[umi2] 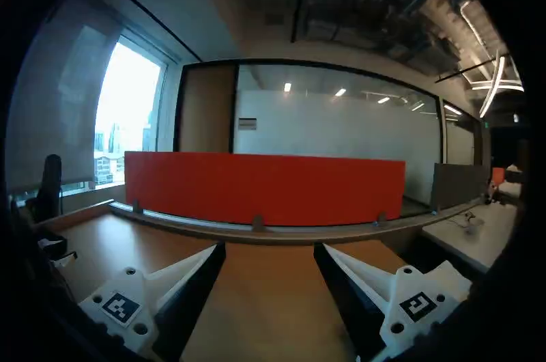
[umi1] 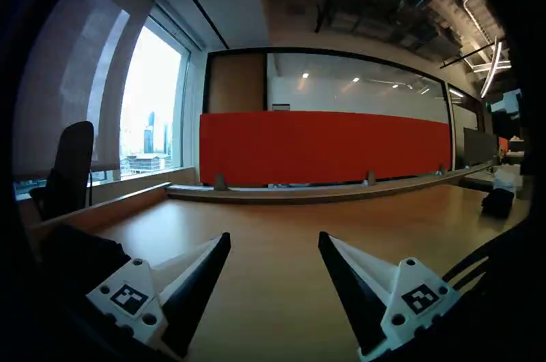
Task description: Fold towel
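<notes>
Towel whereabouts are escaping me: I cannot tell where it is lying, though I am guessing lower down and nearer the person.

The left claw [umi1: 273, 235] is hanging wide open with nothing between its fingers, pointing level across bare wooden worktop [umi1: 273, 307] toward a red divider [umi1: 321, 147]. The right claw [umi2: 268, 246] is gaping about as wide, likewise gripping nothing, and is facing the same divider over its own stretch of worktop.

Judging by this, the step in hand is the approach, with no fold begun. To do it well, the person should be tipping both claws downward until the cloth's near edge is coming into sight. The fingers should be staying spread on the way down, with each claw aiming at one corner of the same edge so the two grips are matching.

Each lower finger should be sliding flat along the wood and under the hem. The surface is looking smooth, so a thin cloth is likely to be skidding away if pushed from the side. Closing should be waiting until both corners are sitting well between the fingers, because lifting one side early is risking a skewed fold.

Off to the side, a window [umi1: 150, 116] and a dark chair [umi1: 68, 164] are standing well apart from the working area and are posing no obstacle.
</notes>
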{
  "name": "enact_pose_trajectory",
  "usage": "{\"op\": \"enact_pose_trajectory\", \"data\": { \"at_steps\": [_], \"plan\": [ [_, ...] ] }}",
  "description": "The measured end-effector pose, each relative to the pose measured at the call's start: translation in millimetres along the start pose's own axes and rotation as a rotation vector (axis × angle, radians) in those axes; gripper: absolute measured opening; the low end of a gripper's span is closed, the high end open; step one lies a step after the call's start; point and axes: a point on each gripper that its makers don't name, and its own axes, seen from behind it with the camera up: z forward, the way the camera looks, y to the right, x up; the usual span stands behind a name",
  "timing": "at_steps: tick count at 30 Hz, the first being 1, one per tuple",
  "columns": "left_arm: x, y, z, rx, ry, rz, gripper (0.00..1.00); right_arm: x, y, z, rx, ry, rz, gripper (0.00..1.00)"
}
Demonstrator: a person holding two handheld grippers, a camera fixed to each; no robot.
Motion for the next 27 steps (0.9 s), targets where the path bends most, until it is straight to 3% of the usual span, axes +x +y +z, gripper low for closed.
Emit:
{"op": "enact_pose_trajectory", "data": {
  "at_steps": [8,27],
  "plan": [
    [-0.5,-0.4,0.2,0.0,0.0,0.0,0.96,-17.8,11.6,7.4,-0.012,0.011,0.012,1.0],
    [-0.6,0.1,-0.1,0.0,0.0,0.0,0.96,-94.2,31.3,7.6,-0.04,0.049,0.078,1.0]
  ]
}}
